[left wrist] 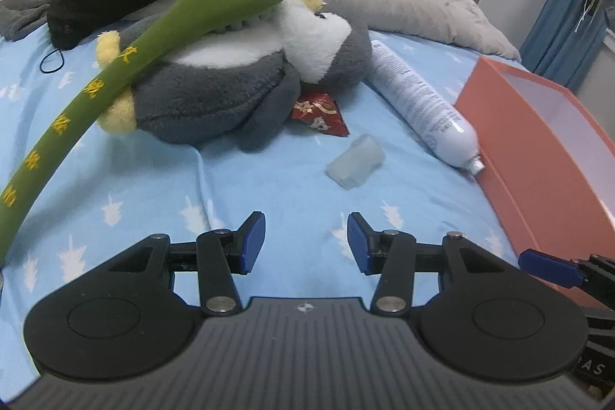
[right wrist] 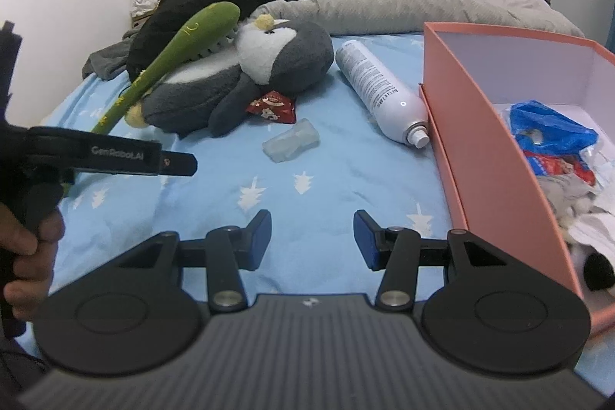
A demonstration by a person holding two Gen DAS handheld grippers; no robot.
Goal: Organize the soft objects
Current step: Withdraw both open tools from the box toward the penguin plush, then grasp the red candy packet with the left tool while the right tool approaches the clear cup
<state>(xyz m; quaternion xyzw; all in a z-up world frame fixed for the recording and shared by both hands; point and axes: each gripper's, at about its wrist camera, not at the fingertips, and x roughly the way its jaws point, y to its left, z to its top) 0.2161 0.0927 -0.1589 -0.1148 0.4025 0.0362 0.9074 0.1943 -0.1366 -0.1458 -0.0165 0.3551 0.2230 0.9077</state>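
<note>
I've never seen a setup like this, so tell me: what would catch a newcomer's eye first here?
Probably the grey-and-white penguin plush lying mid-bed on the blue sheet, with a long green plush stick draped across it. Next, the orange box at the right, already holding a blue bag and other soft items, with a white spray can lying beside it. In front, the right gripper hangs open, blue-padded fingers apart.
</note>
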